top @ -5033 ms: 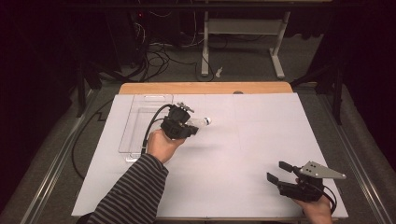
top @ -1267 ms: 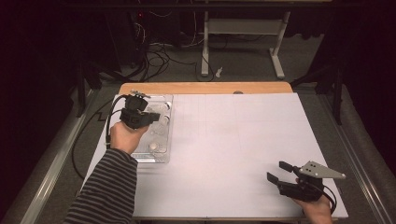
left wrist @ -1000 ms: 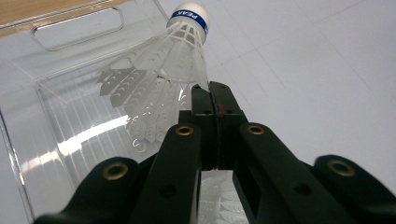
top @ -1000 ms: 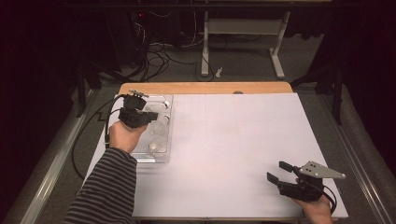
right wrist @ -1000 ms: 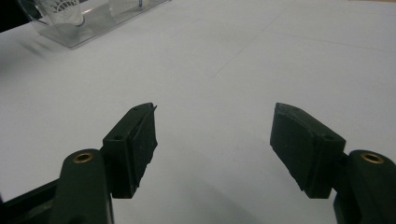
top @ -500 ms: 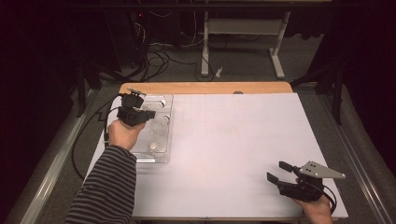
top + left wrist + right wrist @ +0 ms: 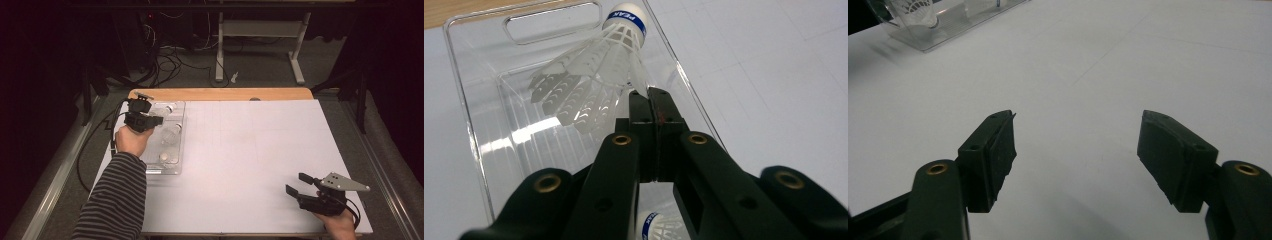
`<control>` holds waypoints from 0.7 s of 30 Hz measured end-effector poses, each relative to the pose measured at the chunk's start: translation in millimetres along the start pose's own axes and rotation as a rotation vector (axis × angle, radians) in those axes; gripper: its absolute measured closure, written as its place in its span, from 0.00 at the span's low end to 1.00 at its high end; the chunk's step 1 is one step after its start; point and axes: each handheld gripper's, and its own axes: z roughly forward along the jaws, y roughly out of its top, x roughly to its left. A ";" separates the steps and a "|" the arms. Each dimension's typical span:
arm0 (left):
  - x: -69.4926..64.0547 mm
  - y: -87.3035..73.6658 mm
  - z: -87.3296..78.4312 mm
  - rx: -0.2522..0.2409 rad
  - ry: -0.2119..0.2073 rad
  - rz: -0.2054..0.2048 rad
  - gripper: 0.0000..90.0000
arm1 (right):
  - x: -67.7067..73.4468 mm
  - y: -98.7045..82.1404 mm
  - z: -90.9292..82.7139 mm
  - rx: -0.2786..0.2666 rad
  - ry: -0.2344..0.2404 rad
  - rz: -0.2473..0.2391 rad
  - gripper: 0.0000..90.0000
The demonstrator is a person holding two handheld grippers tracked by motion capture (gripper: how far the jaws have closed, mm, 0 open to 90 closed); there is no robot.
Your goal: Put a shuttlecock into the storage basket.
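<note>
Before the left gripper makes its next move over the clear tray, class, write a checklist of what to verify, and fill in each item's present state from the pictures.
1. Left gripper pinching the shuttlecock by a feather of its skirt: ok.
2. Shuttlecock over the clear tray: ok.
3. Shuttlecock resting on the tray floor or hanging above it: cannot tell.
4. Other shuttlecocks lying inside the tray: ok.
5. Right gripper open, holding nothing, apart from the tray: ok.
6. Free space in the tray for this shuttlecock: cannot tell.

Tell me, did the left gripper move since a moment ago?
Yes. The left gripper has moved toward the far, handle end of the clear tray, pinching a shuttlecock.
</note>
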 end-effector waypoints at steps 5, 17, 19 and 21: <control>3.4 0.9 4.6 0.004 0.013 -0.018 1.00 | 0.2 0.0 0.0 0.000 0.001 -0.002 0.35; 14.5 1.7 10.8 0.022 0.036 -0.056 1.00 | 0.3 0.0 -0.2 -0.001 0.002 -0.004 0.35; 16.2 1.8 11.6 0.022 0.039 -0.062 1.00 | 0.3 0.0 -0.2 -0.001 0.001 -0.003 0.35; 17.5 1.9 13.0 0.021 0.041 -0.067 1.00 | 0.3 0.0 -0.2 -0.001 0.002 -0.003 0.35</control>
